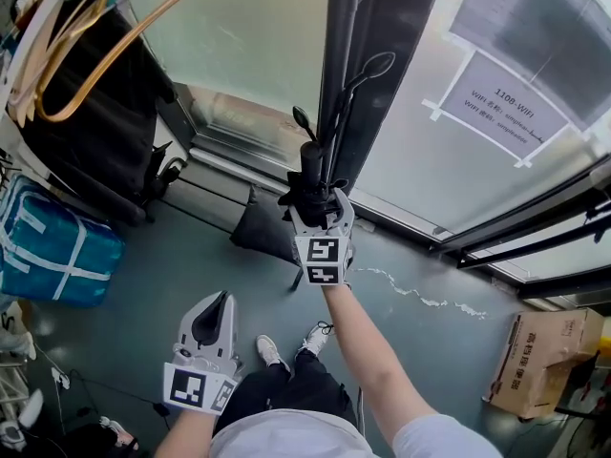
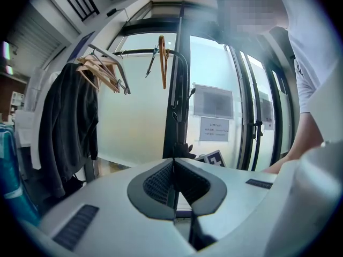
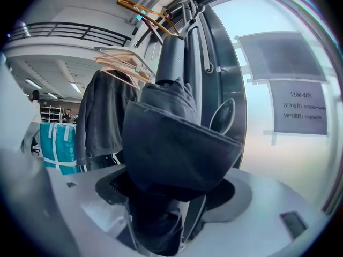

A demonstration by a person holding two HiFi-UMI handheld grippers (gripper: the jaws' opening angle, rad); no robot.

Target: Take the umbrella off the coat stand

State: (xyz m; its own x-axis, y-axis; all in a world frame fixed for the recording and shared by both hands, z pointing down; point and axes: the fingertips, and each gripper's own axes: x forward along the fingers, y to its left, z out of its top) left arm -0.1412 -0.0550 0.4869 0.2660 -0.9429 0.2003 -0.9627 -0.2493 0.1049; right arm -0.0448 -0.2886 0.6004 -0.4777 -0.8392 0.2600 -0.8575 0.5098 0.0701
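Right tongs [image 1: 320,208] clamped on folded black umbrella [image 1: 307,172], fabric bunched between jaws. Umbrella upright, just beside coat stand [image 1: 375,65] by window; whether it hangs from a hook, cannot tell. Left tongs [image 1: 221,303] closed together, nothing between, held low above floor [image 1: 172,265]. Dark jacket [image 1: 95,113] on hangers at left.

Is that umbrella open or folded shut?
Folded shut: the umbrella has its dark fabric bunched tightly round the shaft, clamped in the right gripper.
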